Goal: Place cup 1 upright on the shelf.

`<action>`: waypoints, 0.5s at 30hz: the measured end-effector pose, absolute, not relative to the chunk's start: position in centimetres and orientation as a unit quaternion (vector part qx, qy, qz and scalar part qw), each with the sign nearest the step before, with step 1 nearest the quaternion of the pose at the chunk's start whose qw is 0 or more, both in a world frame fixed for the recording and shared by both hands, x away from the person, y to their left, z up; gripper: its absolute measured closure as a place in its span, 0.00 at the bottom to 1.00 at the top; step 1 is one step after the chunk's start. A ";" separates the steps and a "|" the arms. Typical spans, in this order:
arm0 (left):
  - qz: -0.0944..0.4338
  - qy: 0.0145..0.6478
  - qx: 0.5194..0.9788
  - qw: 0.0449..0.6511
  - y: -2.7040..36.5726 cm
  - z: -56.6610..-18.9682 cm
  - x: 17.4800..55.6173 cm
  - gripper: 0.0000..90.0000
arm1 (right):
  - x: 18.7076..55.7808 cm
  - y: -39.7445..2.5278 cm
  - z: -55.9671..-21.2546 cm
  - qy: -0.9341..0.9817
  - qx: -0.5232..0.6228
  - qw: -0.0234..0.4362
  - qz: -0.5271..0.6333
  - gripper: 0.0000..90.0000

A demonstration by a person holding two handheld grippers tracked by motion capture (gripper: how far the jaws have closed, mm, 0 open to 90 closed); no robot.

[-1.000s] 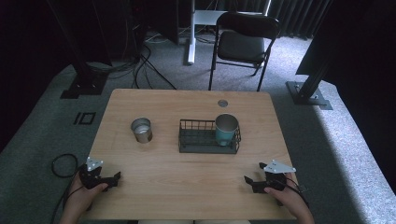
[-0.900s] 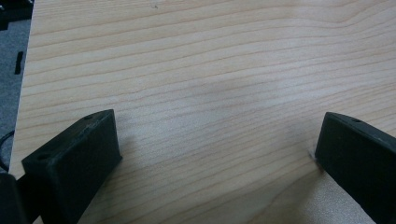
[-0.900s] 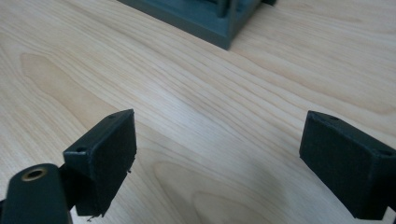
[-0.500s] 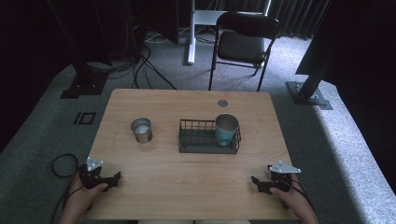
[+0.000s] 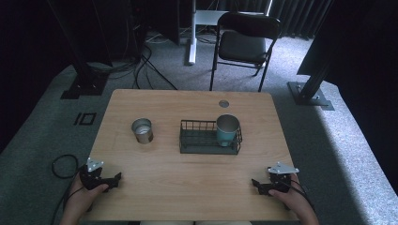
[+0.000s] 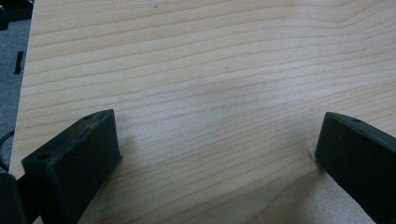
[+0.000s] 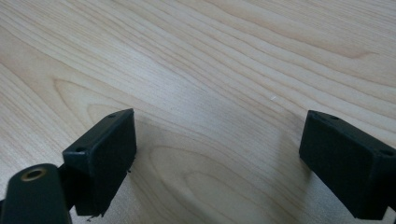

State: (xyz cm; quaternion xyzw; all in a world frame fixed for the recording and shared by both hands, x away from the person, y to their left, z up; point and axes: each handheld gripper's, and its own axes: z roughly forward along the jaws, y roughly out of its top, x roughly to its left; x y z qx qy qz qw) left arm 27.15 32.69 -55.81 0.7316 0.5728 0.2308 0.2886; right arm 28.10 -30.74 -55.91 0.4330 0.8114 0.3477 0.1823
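At the near edge of the surface (image 5: 187, 187), both hand-held grippers rest with jaws spread, empty: the left hand-held gripper (image 5: 115, 178) unmoved, the right hand-held gripper (image 5: 256, 183) drawn nearer. The teal cup (image 5: 227, 130) stays in the wire basket (image 5: 197, 140), the metal cup (image 5: 141, 131) left of it.

text: none I can read | labels: none | cup (image 5: 228, 129), tin (image 5: 142, 130), basket (image 5: 187, 140): all unmarked

Teal cup (image 5: 227, 130) inside wire basket (image 5: 197, 141); steel cup (image 5: 141, 130) beside.
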 end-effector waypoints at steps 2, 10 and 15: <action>0.231 0.573 0.732 0.289 32.7 -55.8 27.1 0.00 | 28.1 -30.7 -55.9 0.811 0.433 0.182 0.348 0.12; 0.230 0.573 0.732 0.288 32.6 -55.8 27.1 0.00 | 28.1 -30.7 -55.9 0.811 0.433 0.182 0.348 0.12; 0.230 0.573 0.732 0.287 32.6 -55.8 27.0 0.00 | 28.1 -30.7 -55.9 0.811 0.433 0.182 0.348 0.12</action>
